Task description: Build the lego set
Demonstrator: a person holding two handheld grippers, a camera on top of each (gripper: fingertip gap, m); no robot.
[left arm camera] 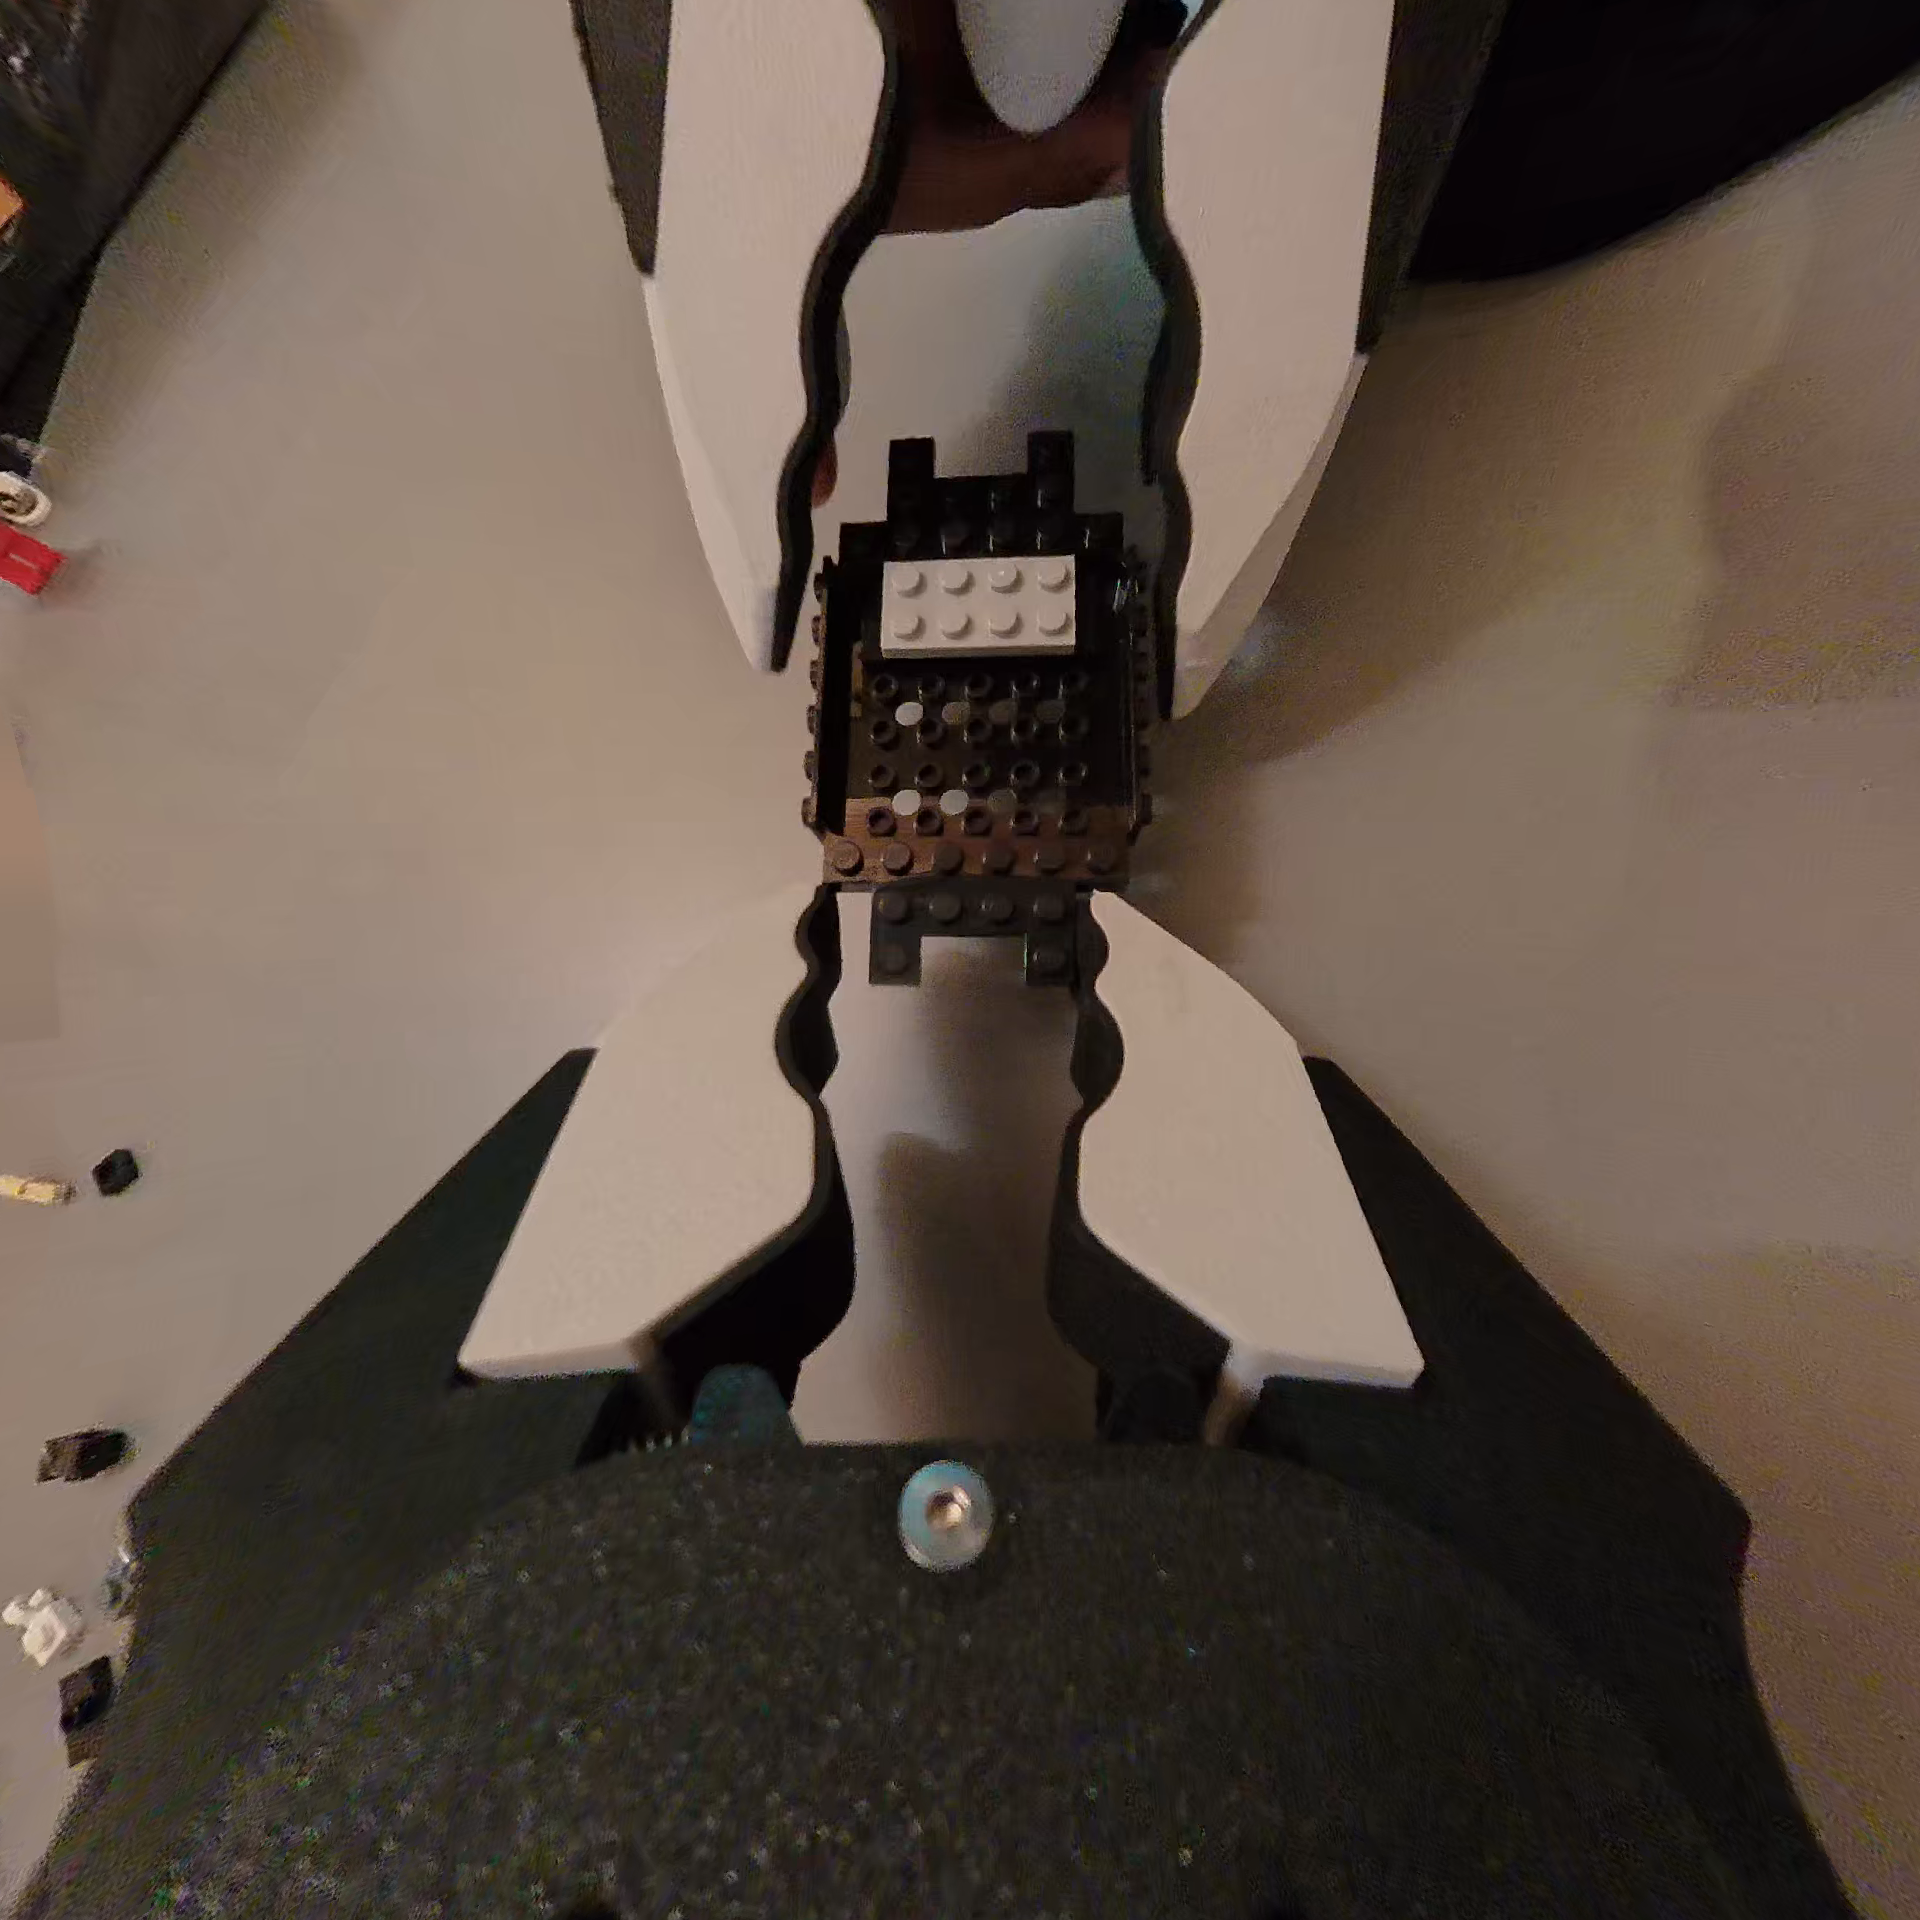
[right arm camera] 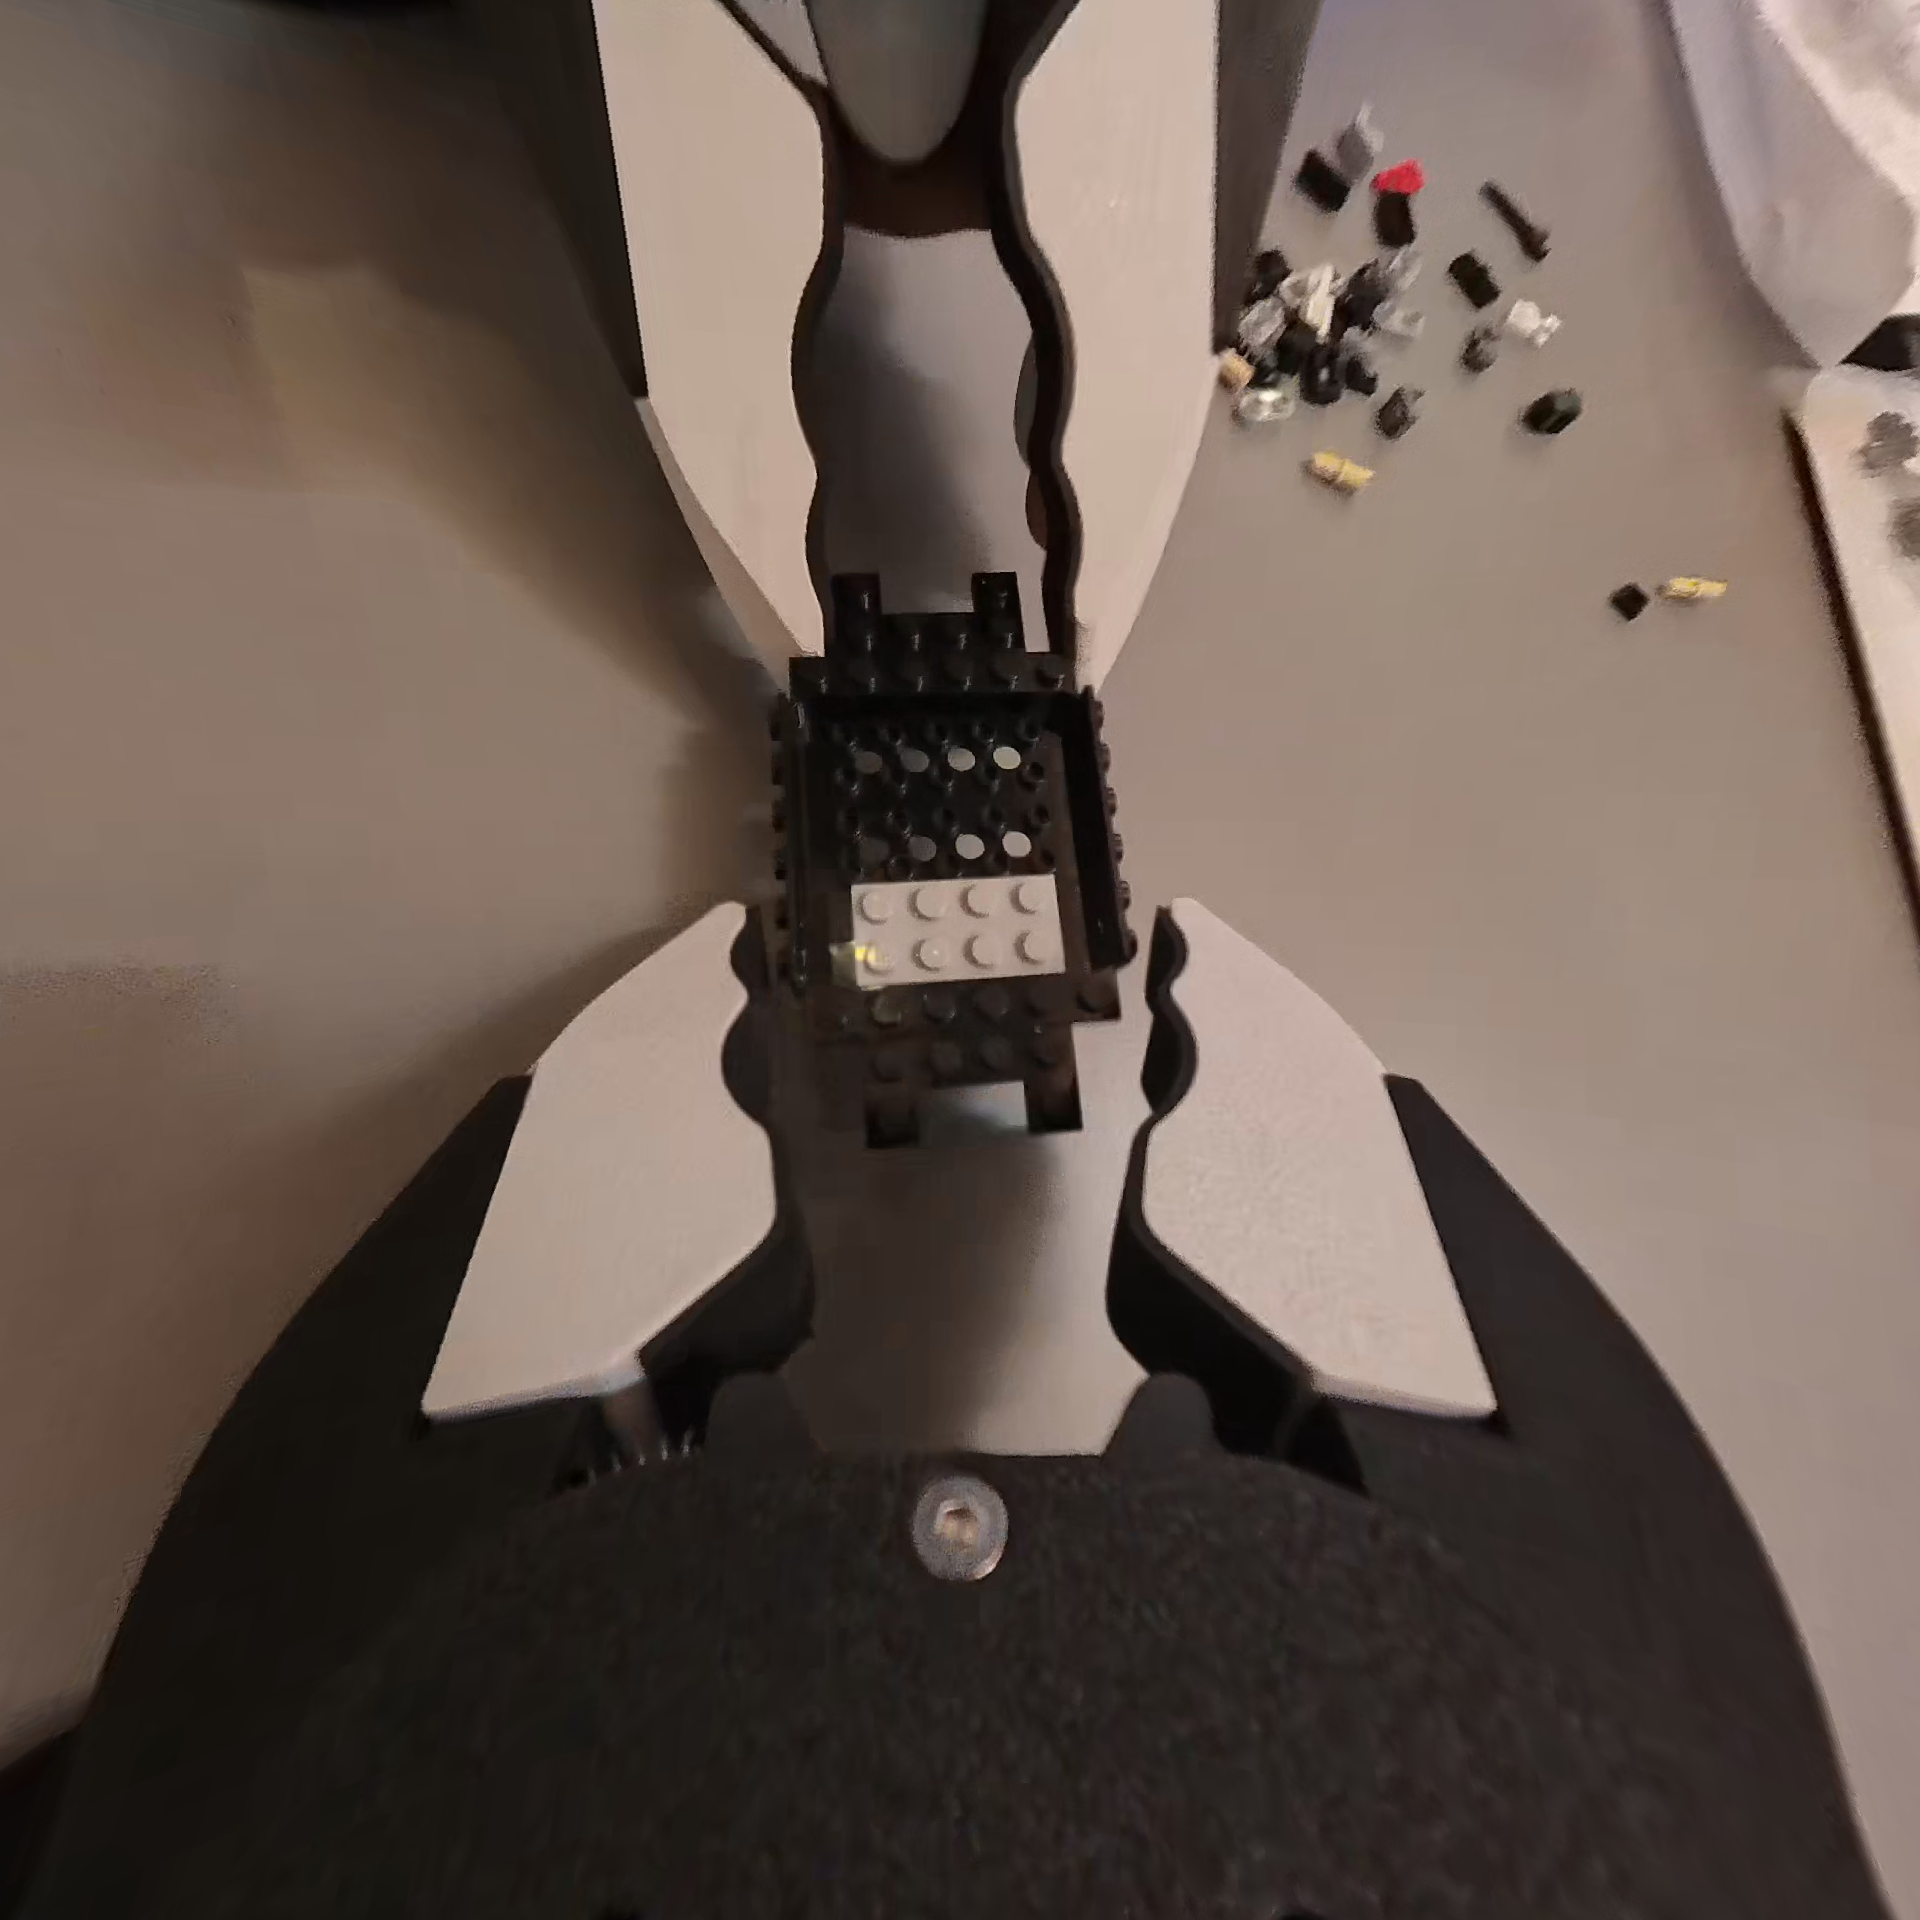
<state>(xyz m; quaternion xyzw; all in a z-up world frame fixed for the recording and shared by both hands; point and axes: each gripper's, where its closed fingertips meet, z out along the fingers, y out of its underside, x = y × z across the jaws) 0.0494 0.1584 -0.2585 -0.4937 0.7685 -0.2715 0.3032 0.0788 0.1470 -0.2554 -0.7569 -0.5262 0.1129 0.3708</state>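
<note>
Pale table [right arm camera: 1455,831] bears black lego frame [right arm camera: 956,821], seemingly loose pieces [right arm camera: 1340,322].

The lego car base [left arm camera: 971,748] is black with rows of little round bumps. A light grey brick [left arm camera: 977,606] with eight bumps sits on it. The left gripper [left arm camera: 951,935] and the right gripper [right arm camera: 951,935] each have white fingers with wavy black edges and speckled black bodies. The table [left arm camera: 364,675] is pale beige. The loose pieces [right arm camera: 1382,312] are black, grey, clear, yellowish and one red.

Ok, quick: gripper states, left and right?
Left gripper: open, straddling the black lego build's near tab, not clamped.
Right gripper: open around its opposite end, gap showing on one side.
</note>
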